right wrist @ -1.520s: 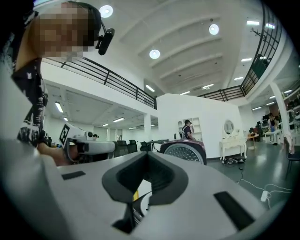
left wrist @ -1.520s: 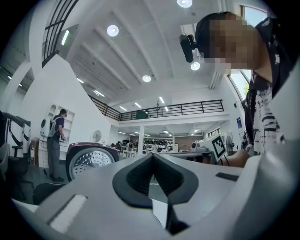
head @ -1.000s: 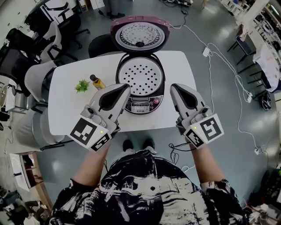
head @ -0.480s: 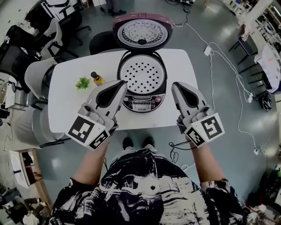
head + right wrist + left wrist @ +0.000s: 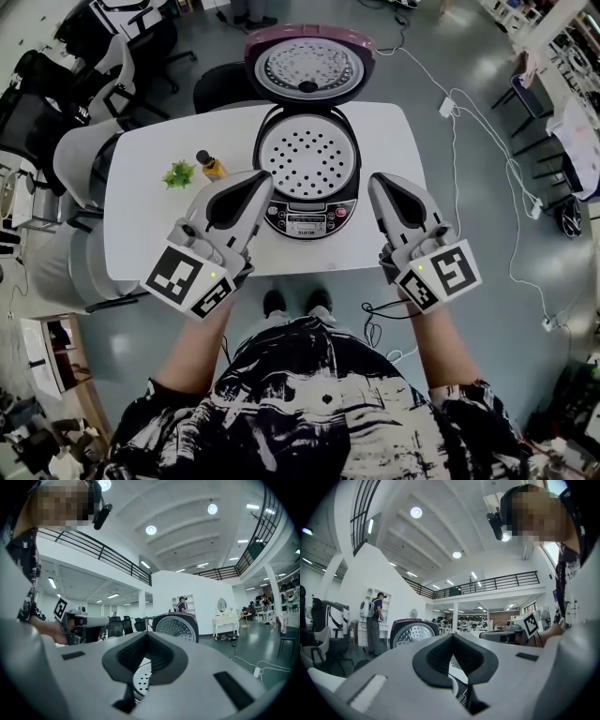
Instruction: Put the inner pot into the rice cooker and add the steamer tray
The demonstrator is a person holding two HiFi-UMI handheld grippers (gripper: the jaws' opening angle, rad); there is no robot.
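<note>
The rice cooker point(image 5: 307, 178) stands on the white table point(image 5: 141, 234) with its maroon lid point(image 5: 309, 66) swung open at the back. A white perforated steamer tray point(image 5: 307, 161) lies in its mouth; the inner pot beneath is hidden. My left gripper point(image 5: 267, 178) hovers at the cooker's front left and is shut on nothing. My right gripper point(image 5: 377, 183) hovers at the front right, also shut and empty. In the left gripper view the jaws point(image 5: 452, 634) meet before the lid point(image 5: 412, 632). In the right gripper view the closed jaws point(image 5: 147, 633) sit above the tray point(image 5: 140, 679).
A small amber bottle point(image 5: 210, 166) and a green plant point(image 5: 177, 175) stand on the table left of the cooker. Office chairs point(image 5: 84, 159) crowd the table's left side. Cables and a power strip point(image 5: 448, 105) run over the floor on the right.
Only the head view has shifted a little. Both grippers stay shut beside the cooker, and the cooker and tray keep their places.
</note>
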